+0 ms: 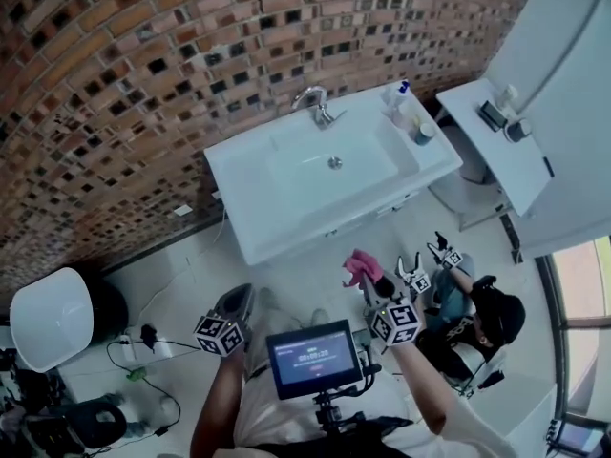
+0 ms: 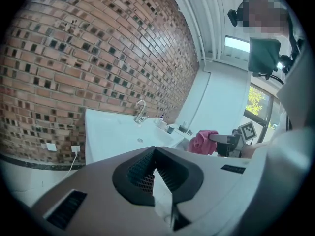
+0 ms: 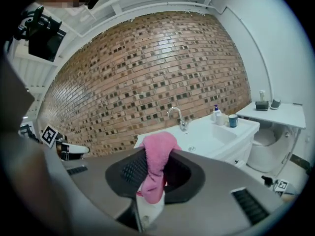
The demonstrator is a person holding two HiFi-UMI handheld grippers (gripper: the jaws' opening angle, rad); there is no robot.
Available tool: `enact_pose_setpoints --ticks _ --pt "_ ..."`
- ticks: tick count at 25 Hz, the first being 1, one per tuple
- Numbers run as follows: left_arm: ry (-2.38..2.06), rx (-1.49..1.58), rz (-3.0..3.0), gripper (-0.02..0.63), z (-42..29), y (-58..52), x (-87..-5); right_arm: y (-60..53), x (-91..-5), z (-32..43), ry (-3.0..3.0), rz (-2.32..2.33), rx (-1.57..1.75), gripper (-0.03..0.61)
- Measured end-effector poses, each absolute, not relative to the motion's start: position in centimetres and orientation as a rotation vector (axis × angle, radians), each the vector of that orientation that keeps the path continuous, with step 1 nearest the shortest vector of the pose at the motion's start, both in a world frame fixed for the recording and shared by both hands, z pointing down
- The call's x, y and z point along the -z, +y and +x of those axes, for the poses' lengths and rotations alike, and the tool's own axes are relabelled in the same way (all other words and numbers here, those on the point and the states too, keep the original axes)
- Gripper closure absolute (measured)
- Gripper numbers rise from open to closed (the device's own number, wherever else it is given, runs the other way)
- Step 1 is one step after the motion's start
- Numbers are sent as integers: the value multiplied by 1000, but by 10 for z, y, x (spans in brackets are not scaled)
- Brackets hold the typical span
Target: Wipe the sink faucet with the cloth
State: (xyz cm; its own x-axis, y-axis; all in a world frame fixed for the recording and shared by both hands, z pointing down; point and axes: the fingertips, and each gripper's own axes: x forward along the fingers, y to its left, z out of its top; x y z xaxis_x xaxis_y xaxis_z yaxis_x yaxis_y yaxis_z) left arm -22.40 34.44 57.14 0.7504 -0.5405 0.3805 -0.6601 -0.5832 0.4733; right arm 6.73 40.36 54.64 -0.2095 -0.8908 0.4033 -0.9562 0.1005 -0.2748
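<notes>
The soft pink terry cloth (image 3: 156, 156) is pinched in the right tool (image 3: 156, 176), whose jaws are clenched on its middle, so a rounded fold stands above them and a tail droops below. In the head view the cloth (image 1: 361, 267) and the right tool (image 1: 370, 282) hang over the floor at about 5 o'clock from the sink's drain, well apart from the basin. The cloth looks light, limp and easily bunched. A wad held as it is now should mould round the spout, though a loose tail could snag or slip free, so a grip near the centre seems sound. The left tool (image 2: 155, 166) is clenched tip to tip on nothing and sits low at about 7 o'clock from the drain (image 1: 237, 299). The curved chrome faucet (image 1: 315, 106) stands at 12 o'clock on the white rectangular ceramic sink (image 1: 239, 189). It is probably rigid, slick and fixed, and it has not yet been reached. On the sink's surface, at about 2 o'clock from the drain, stand a white pump bottle (image 1: 399, 98) and a dark teal cup (image 1: 422, 134). Behind it rises a red-brown brick wall (image 1: 143, 84). A white shelf (image 1: 487, 146) lies at 3 o'clock, and the pale floor (image 1: 181, 275) spreads below.
</notes>
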Motion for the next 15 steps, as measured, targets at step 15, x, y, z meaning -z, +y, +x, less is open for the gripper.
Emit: enact_pose_setpoints --ticks 15 --pt "-987 -220 2393 618 -266 372 -551 444 -553 75 -2189 1893 -653 491"
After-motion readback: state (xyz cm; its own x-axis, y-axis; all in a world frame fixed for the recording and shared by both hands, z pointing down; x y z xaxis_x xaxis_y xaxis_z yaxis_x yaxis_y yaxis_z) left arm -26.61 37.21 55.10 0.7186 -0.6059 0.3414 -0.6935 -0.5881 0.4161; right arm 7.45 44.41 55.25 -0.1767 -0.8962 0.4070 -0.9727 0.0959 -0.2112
